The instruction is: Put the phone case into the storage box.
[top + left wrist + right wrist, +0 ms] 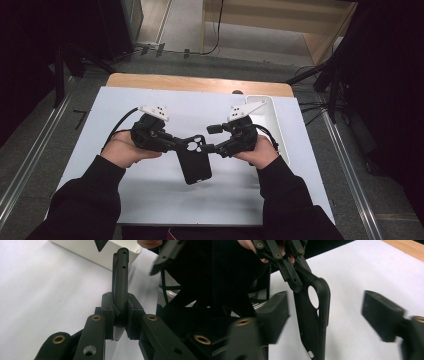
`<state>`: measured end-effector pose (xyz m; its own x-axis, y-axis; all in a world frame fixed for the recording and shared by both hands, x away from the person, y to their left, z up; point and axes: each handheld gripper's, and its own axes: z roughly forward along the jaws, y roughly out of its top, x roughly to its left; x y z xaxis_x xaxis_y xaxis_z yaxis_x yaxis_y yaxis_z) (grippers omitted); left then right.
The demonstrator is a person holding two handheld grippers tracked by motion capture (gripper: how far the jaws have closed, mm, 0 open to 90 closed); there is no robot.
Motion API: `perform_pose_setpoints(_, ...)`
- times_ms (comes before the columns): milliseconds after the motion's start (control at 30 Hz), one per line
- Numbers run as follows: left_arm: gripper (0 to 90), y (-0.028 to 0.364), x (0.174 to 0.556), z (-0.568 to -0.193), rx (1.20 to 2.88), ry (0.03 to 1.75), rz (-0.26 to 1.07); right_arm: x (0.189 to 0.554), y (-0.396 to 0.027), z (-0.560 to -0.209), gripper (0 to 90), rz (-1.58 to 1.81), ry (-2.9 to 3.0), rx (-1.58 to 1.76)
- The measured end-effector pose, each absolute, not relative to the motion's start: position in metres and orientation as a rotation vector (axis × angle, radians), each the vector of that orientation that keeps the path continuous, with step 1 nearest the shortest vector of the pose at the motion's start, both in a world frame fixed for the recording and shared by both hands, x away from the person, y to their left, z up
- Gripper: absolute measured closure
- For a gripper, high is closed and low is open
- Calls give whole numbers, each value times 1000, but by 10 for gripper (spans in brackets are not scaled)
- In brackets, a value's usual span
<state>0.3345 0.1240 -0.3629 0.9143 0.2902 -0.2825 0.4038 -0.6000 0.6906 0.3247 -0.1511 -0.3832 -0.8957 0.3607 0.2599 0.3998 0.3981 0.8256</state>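
A black phone case (195, 162) hangs above the white table mat, its camera cut-out end toward the grippers. My left gripper (186, 144) is shut on the case's top corner. In the left gripper view the case (120, 277) stands edge-on, and the left gripper (120, 307) pinches it between both pads. My right gripper (212, 139) faces it from the right, open. In the right gripper view the right gripper (325, 302) has its jaws spread wide to either side of the case (312, 317), with neither pad touching it. The left gripper (292, 277) grips the case's upper corner there.
A white rectangular tray (274, 125) lies at the mat's right edge, just behind my right hand, and the tray's wall (82, 250) rises beyond the case. The white mat (150, 200) covers a wooden table (200, 82). Dark floor and cables surround the table.
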Motion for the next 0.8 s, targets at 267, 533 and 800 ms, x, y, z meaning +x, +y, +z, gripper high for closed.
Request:
perform_pose_setpoints(267, 793, 129, 336, -360, 2243, 538, -159, 325, -151, -388, 0, -1566, -2585, -770)
perform_pose_setpoints(533, 792, 132, 338, -357, 2238, 598, -135, 323, -145, -394, 0, -1546, -2605, -842)
perform_pose_setpoints(800, 791, 134, 340, -355, 2222, 676, -118, 321, -139, -398, 0, -1550, -2605, -916)
